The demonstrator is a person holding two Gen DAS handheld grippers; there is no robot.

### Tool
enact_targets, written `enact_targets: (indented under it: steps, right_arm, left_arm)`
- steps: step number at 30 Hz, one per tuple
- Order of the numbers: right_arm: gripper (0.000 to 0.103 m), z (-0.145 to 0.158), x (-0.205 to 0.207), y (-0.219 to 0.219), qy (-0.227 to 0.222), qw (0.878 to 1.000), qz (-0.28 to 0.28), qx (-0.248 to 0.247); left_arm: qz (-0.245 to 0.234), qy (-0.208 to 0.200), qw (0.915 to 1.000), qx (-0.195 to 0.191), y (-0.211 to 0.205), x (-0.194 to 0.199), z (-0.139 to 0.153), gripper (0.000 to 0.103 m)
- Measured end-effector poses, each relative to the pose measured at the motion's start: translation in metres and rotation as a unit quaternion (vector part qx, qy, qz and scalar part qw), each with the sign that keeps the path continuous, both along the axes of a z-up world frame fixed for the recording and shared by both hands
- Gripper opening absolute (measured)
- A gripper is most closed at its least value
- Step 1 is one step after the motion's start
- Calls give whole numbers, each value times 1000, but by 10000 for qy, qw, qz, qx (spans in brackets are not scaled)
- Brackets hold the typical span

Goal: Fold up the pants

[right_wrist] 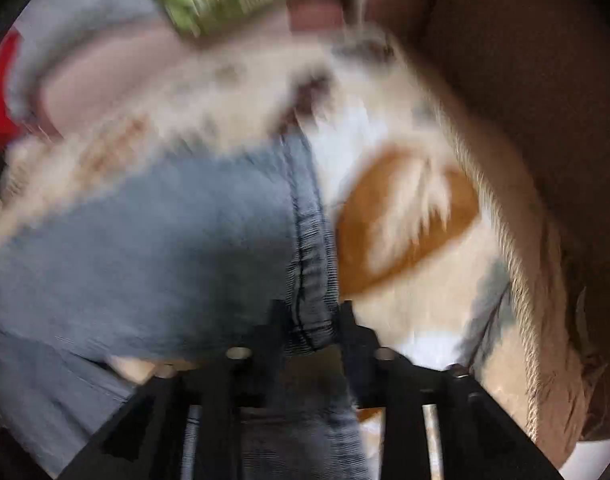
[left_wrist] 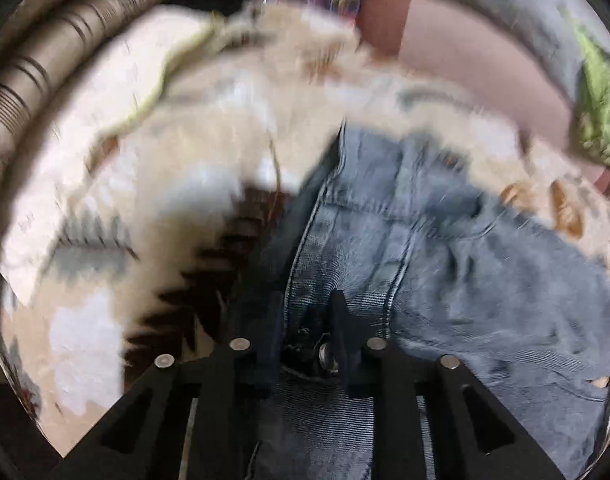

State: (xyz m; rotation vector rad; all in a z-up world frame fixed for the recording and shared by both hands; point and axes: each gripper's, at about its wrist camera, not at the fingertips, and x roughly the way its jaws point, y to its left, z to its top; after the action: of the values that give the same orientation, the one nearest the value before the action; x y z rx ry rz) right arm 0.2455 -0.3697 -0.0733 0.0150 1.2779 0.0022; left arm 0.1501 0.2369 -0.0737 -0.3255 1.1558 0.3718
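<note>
Beneath both grippers, patterned cream blanket (left_wrist: 153, 184), motion-blurred. Ahead of both, light blue jeans (left_wrist: 445, 248) spread on it. Left gripper (left_wrist: 305, 344) clamped narrow on denim at the fly, beside metal button (left_wrist: 328, 354). Right gripper (right_wrist: 309, 320) pinched close on stitched jeans seam (right_wrist: 309, 240), orange patch (right_wrist: 405, 220) just right.
</note>
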Motion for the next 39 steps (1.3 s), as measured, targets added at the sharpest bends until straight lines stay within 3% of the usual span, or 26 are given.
enact_targets:
  steps: [1, 2, 3, 8, 11, 17, 21, 26, 27, 28, 29, 31, 34, 39]
  right_arm:
    - [52, -9, 0, -5, -18, 9999, -80, 104]
    - [60, -1, -5, -13, -304, 9987, -223, 330]
    - [71, 4, -6, -18, -302, 9981, -314, 438]
    - [73, 45, 7, -36, -817, 9907, -373, 1026]
    - [73, 48, 37, -31, -877, 9846, -350, 1470]
    - [73, 11, 97, -11, -543, 9887, -343, 1351]
    - [73, 0, 108, -5, -450, 9891, -170, 1394]
    - [73, -6, 118, -3, -360, 9896, -121, 1387]
    - [73, -6, 120, -3, -346, 9897, -154, 1379]
    - [73, -7, 122, -3, -330, 9898, -160, 1375]
    - [73, -9, 124, -1, -313, 9900, -133, 1368]
    - [66, -14, 128, 8, -255, 9938, 60, 1084]
    - [19, -8, 133, 13, -264, 9949, 98, 966]
    - [15, 16, 130, 16, -542, 9949, 109, 842]
  left_arm:
    - [10, -58, 10000, 3, 0, -2, -1, 31]
    - [31, -187, 9998, -2, 1, -4, 5, 39]
    - [32, -302, 9995, -10, 2, -6, 12, 44]
    - [17, -961, 9951, 234, 7, 3, 53, 65]
    - [-110, -1032, 9946, 11, 12, 32, 56, 65]
    - [-162, -720, 9960, -494, 19, 96, 27, 65]
    - [-171, -519, 9972, -509, 23, 121, 7, 64]
    - [-147, -469, 9970, -594, 25, 136, -5, 42]
    - [-201, -468, 9973, -535, 24, 139, -4, 34]
    - [-275, -419, 9980, -392, 21, 142, -4, 13]
    - [-307, -327, 9987, -257, 19, 145, -5, 3]
    - [-349, -201, 9991, -148, 15, 150, -9, 2]
    - [-303, -186, 9993, -118, 14, 152, -8, 2]
    - [-317, -628, 9974, -140, 14, 143, 24, 2]
